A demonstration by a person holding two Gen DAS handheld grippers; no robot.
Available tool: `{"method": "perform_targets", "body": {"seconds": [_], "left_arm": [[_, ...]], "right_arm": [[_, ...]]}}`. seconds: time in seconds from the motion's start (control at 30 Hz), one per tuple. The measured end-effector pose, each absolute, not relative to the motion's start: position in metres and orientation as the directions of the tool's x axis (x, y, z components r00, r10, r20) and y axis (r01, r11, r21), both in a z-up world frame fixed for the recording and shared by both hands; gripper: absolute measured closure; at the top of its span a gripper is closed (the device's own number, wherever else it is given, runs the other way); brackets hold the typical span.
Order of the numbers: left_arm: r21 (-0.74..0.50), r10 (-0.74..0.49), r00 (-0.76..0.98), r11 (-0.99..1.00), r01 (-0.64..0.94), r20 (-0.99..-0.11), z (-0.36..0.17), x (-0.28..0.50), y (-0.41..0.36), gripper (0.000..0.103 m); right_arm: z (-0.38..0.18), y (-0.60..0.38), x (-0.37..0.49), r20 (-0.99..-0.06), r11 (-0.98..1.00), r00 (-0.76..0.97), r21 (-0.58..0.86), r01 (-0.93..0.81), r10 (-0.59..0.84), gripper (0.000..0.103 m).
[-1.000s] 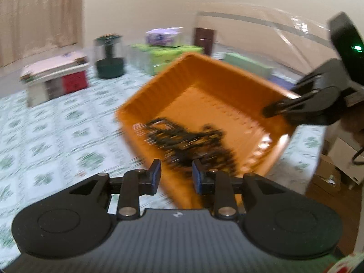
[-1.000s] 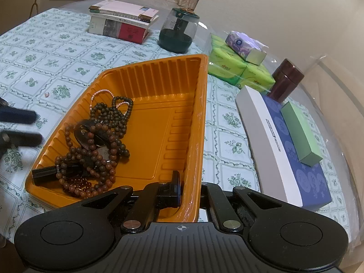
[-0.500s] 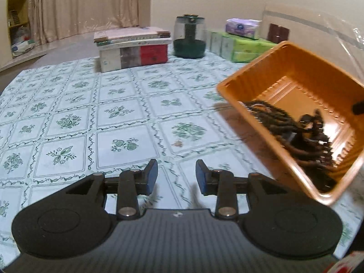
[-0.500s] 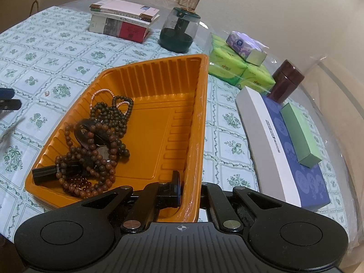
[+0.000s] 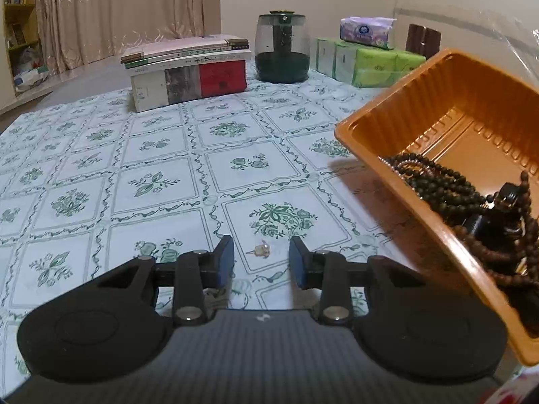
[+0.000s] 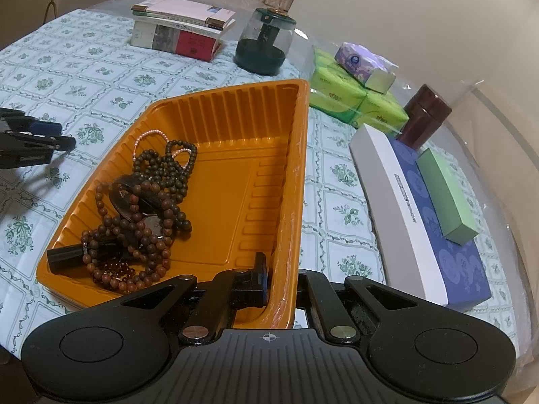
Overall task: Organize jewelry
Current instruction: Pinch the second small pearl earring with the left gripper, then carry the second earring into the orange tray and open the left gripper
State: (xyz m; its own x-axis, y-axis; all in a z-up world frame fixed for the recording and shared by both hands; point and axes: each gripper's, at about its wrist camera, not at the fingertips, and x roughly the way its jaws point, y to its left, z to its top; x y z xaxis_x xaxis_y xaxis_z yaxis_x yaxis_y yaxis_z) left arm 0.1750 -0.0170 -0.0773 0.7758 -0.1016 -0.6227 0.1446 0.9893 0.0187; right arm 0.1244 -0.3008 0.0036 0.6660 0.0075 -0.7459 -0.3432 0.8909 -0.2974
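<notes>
An orange plastic tray (image 6: 269,181) holds a tangle of dark bead necklaces (image 6: 148,202), a thin pink bead strand (image 6: 151,134) and a black tube (image 6: 67,252). My right gripper (image 6: 281,284) is shut on the tray's near right wall and holds it. In the left wrist view the tray (image 5: 438,107) is at the right, tilted, with the beads (image 5: 471,202) inside. A small gold earring with a pearl (image 5: 261,249) lies on the tablecloth. My left gripper (image 5: 261,261) is open, low over the cloth, with the earring between its fingers. It also shows in the right wrist view (image 6: 50,138).
On the green floral tablecloth (image 5: 134,175) stand a stack of books (image 5: 188,67), a dark green glass-domed jar (image 5: 282,50), green tissue packs (image 5: 370,60) with a purple pack (image 5: 367,30) on top, a maroon canister (image 6: 424,114), and a blue-white box (image 6: 427,215) with a green box (image 6: 444,195).
My left gripper swung away from the tray to the left and came down over the earring on the cloth. My right gripper kept its hold on the tray wall.
</notes>
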Motion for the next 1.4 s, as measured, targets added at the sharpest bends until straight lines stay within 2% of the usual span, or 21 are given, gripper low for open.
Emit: {"method": "perform_targets", "body": {"seconds": [0.07,0.2,0.27,1.03,1.4], "left_arm": [[0.026,-0.099,0.779,0.989,0.147,-0.619,-0.079,0.177,-0.017,0.073],[0.031,-0.1,0.777,0.988,0.152,-0.622,-0.08,0.178,-0.018,0.092],[0.04,-0.098,0.777,0.987,0.157,-0.622,-0.079,0.177,-0.019,0.095],[-0.048,-0.183,0.778,0.98,0.194,-0.6,-0.034,0.122,-0.018,0.096],[-0.14,-0.35,0.74,0.933,0.332,-0.575,-0.012,0.107,-0.061,0.096]], "right_arm": [[0.003,-0.301,0.124,-0.747,0.891,0.665,-0.296,-0.343,0.007,0.1],[0.003,-0.301,0.124,-0.747,0.893,0.665,-0.295,-0.341,0.007,0.1],[0.003,-0.301,0.123,-0.748,0.893,0.664,-0.294,-0.34,0.007,0.1],[0.003,-0.302,0.124,-0.749,0.895,0.663,-0.291,-0.339,0.007,0.1],[0.004,-0.304,0.124,-0.75,0.897,0.661,-0.285,-0.337,0.01,0.1]]}}
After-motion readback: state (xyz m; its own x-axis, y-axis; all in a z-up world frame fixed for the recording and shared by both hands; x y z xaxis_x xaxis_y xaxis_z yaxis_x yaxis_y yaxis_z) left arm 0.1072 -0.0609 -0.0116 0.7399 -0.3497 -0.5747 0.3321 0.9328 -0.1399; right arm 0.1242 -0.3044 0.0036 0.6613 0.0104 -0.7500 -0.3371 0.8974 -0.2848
